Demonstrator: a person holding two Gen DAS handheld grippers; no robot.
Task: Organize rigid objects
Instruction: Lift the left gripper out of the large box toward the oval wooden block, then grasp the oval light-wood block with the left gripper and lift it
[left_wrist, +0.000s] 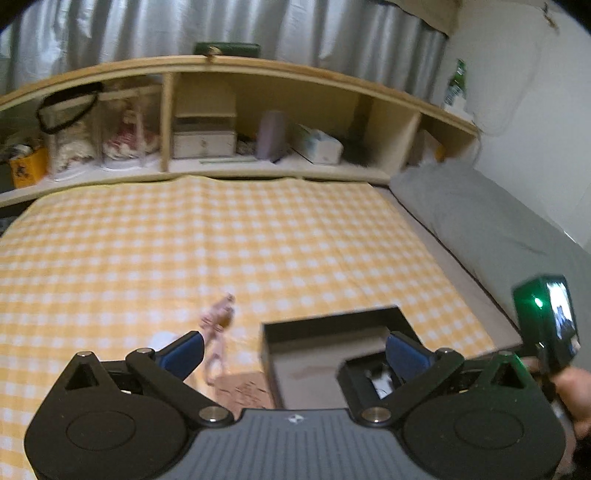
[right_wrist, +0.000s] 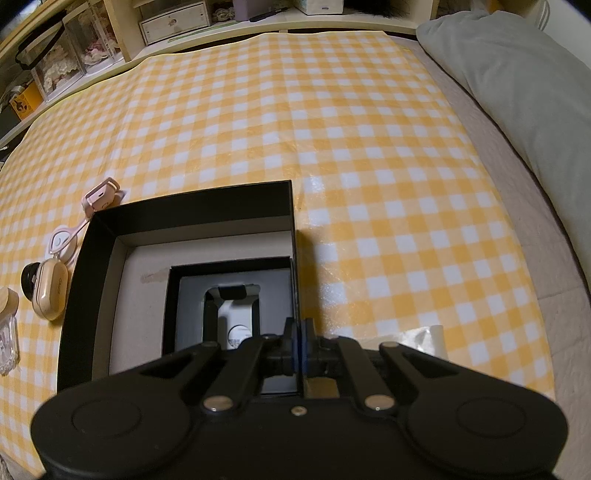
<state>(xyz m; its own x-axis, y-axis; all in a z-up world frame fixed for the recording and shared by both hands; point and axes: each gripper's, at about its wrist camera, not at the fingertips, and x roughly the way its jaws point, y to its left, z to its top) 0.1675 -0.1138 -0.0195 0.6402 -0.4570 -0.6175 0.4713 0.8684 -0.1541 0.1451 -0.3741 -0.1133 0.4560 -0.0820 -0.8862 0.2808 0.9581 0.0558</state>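
A large black open box (right_wrist: 99, 236) lies on the yellow checked cloth (right_wrist: 332, 129). Inside it sits a smaller black box (right_wrist: 184, 295) holding a white device (right_wrist: 236, 317). My right gripper (right_wrist: 301, 347) is shut on the right wall of the smaller box. My left gripper (left_wrist: 291, 350) is open and empty above the large box (left_wrist: 332, 325), its right finger over the smaller box (left_wrist: 354, 373). A pink earphone case with strap (right_wrist: 101, 195), a beige case (right_wrist: 50, 291) and a small black round item (right_wrist: 27, 282) lie left of the box. The pink item (left_wrist: 219, 317) is blurred in the left wrist view.
A wooden shelf unit (left_wrist: 236, 70) with boxes, clear containers and tissues runs along the back. A grey pillow (right_wrist: 517, 81) lies at the right. A clear container with a wooden lid (right_wrist: 7, 317) stands at the far left. A white packet (right_wrist: 424, 338) lies right of my right gripper.
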